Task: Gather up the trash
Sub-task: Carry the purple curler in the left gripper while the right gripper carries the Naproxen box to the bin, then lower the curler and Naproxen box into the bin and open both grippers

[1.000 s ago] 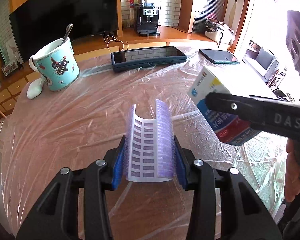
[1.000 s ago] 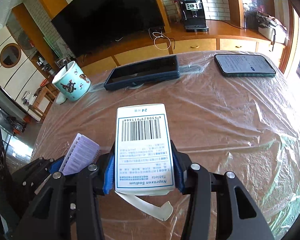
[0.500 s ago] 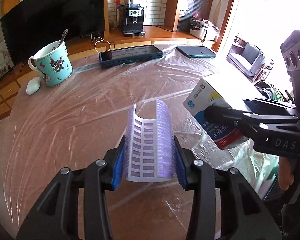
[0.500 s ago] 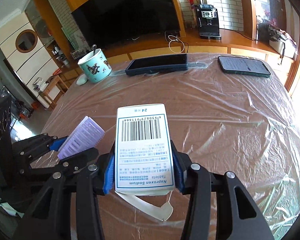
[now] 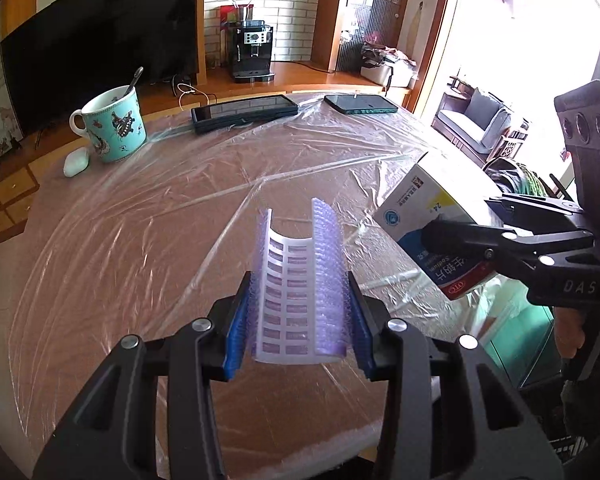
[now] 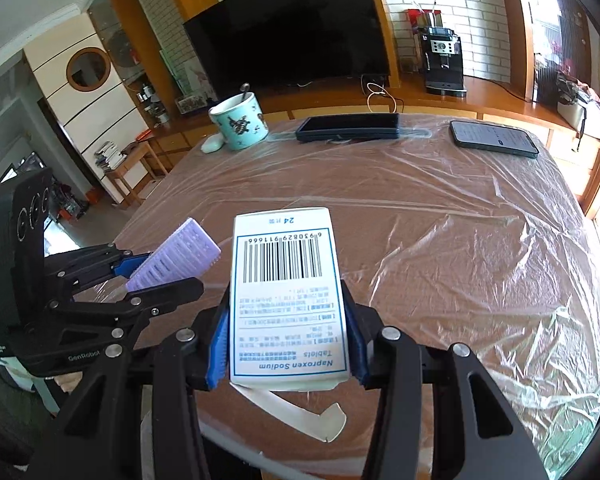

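My left gripper (image 5: 298,316) is shut on a bent purple blister pack (image 5: 296,280), its blue pads pressing both curled sides. The pack hangs above the near edge of the round table (image 5: 120,248). My right gripper (image 6: 286,344) is shut on a white medicine box (image 6: 286,280) with a barcode, an open flap dangling below it. In the left wrist view the box (image 5: 432,220) and the right gripper (image 5: 500,240) sit to the right, past the table's rim. In the right wrist view the blister pack (image 6: 176,260) and the left gripper (image 6: 140,276) show at the left.
Clear plastic film covers the table. At its far side stand a teal mug (image 5: 114,126) with a spoon, a white earbud case (image 5: 76,162), a dark tablet (image 5: 244,112) and a phone (image 5: 360,104). A green bin (image 5: 516,336) sits below the table's right edge.
Both grippers have drawn back from the table toward its near edge and risen a little, each still holding its item. The mug, tablet and phone now look farther away.
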A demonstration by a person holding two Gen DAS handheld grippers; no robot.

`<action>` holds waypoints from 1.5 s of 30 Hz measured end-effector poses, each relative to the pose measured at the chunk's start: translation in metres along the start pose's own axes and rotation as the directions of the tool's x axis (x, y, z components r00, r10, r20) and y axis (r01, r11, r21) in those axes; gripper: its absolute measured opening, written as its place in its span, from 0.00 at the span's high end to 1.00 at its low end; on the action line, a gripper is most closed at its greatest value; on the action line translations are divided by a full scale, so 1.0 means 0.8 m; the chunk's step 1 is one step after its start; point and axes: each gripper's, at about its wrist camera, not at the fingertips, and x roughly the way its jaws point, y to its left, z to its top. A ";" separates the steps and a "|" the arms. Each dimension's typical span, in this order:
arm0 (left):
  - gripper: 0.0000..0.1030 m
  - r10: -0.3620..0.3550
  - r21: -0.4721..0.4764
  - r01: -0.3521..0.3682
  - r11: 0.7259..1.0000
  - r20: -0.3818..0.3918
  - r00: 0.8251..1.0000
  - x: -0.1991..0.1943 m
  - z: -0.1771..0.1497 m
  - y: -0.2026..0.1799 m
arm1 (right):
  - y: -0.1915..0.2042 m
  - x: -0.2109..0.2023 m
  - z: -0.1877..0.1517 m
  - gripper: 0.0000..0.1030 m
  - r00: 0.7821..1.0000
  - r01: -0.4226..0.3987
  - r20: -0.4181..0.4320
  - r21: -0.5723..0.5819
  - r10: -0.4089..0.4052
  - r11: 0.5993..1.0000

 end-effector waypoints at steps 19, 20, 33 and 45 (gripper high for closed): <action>0.57 -0.053 0.079 0.053 0.995 0.001 0.999 -0.061 -0.077 -0.037 | 0.037 -0.067 -0.085 0.55 0.993 -0.119 -0.017 -0.060 0.119 0.991; 0.57 -0.056 0.083 0.056 0.995 -0.005 0.998 -0.064 -0.083 -0.040 | 0.039 -0.069 -0.089 0.55 0.991 -0.131 -0.022 -0.059 0.130 0.990; 0.57 -0.062 0.156 0.074 0.985 -0.083 0.995 -0.076 -0.135 -0.070 | 0.057 -0.075 -0.136 0.55 0.987 -0.149 -0.082 -0.090 0.142 0.985; 0.57 -0.047 0.180 0.077 0.981 -0.166 0.985 -0.058 -0.173 -0.082 | 0.066 -0.053 -0.170 0.55 0.980 -0.132 -0.163 -0.112 0.113 0.985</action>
